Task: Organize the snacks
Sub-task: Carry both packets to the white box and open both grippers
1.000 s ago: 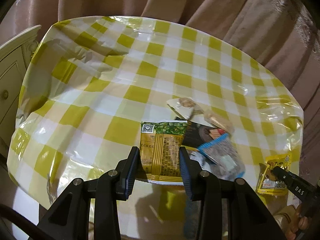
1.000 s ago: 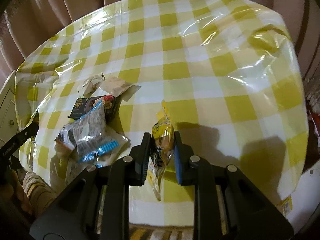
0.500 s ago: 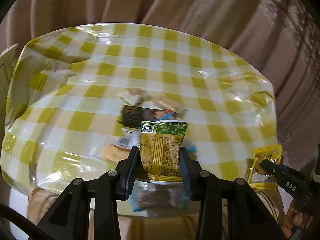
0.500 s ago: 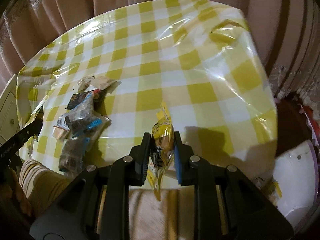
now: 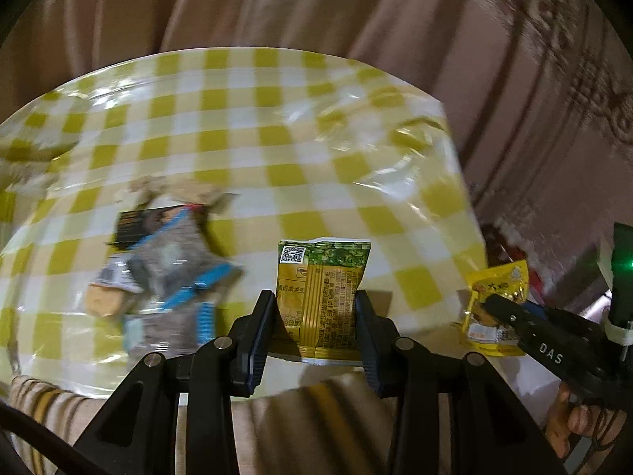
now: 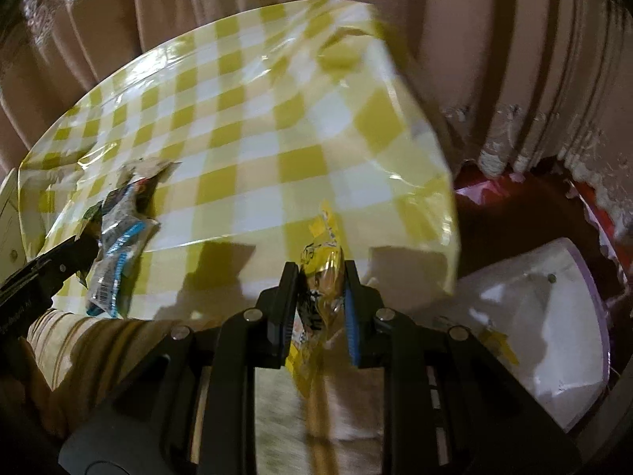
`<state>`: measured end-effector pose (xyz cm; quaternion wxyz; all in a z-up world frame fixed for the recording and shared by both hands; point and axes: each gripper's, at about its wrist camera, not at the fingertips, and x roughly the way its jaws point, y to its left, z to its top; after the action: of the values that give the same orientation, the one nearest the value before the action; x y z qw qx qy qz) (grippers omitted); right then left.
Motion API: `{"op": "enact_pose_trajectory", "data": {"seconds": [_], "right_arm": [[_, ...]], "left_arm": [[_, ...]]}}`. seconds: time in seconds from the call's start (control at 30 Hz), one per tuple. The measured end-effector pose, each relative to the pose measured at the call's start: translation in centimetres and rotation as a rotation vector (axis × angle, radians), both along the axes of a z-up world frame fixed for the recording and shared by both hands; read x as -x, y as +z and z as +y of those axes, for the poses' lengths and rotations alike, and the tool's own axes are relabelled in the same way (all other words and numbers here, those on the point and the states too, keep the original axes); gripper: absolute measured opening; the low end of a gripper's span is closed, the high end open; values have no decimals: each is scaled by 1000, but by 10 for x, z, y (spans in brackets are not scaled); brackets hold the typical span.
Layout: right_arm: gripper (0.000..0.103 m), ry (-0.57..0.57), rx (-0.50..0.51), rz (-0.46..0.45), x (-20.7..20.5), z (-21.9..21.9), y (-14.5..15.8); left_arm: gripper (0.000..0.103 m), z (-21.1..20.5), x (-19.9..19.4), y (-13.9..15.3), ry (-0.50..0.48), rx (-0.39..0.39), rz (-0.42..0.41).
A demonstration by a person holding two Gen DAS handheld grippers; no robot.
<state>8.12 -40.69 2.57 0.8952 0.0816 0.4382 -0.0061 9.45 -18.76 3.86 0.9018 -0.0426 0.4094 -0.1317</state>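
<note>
Item 1, far left: heap of remaining snacks (image 5: pixel 162 273), a blue-trimmed clear pouch over a dark flat pack and pale wrappers, lying on the yellow-and-white checked plastic tablecloth (image 5: pixel 277 118); a second ago it was filling the centre of the left view, now it is sliding leftward and blurring.

Item 2, centre: left gripper (image 5: pixel 315 332), jaws narrowed on the green-topped gold foil sachet (image 5: pixel 322 297), which is standing upright between them, now carried off the table's near edge.

Item 3, right: right gripper (image 6: pixel 320 304), jaws pinching the crinkled yellow foil packet (image 6: pixel 322 277) edge-on, hanging clear of the cloth.

Item 4, far right: white tub with a purple rim (image 6: pixel 554 316), coming into view below and beside the table corner.

Assessment: both arms are swinging right with their loads; the tub is probably the drop point, so two snacks are nearing stowage, the heap is waiting.
</note>
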Motion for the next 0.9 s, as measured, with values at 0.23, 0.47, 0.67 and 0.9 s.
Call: {"op": "enact_pose_trajectory", "data": {"seconds": [0.23,0.47,0.67,0.9], "right_arm": [[26,-72,-4,9,18,-45,-3],[26,-152,-2,27,34,-91,-10],[26,-206,-2,38,46,-121,-14],[26,-266,-1,45,59,-149,-17]], "left_arm": [[40,-56,9,-1,-127,2,16],[40,-111,21,-4,-254,-7,36],[40,-147,30,-6,-337,-10,54],[41,-179,39,-9,-422,-2,80]]}}
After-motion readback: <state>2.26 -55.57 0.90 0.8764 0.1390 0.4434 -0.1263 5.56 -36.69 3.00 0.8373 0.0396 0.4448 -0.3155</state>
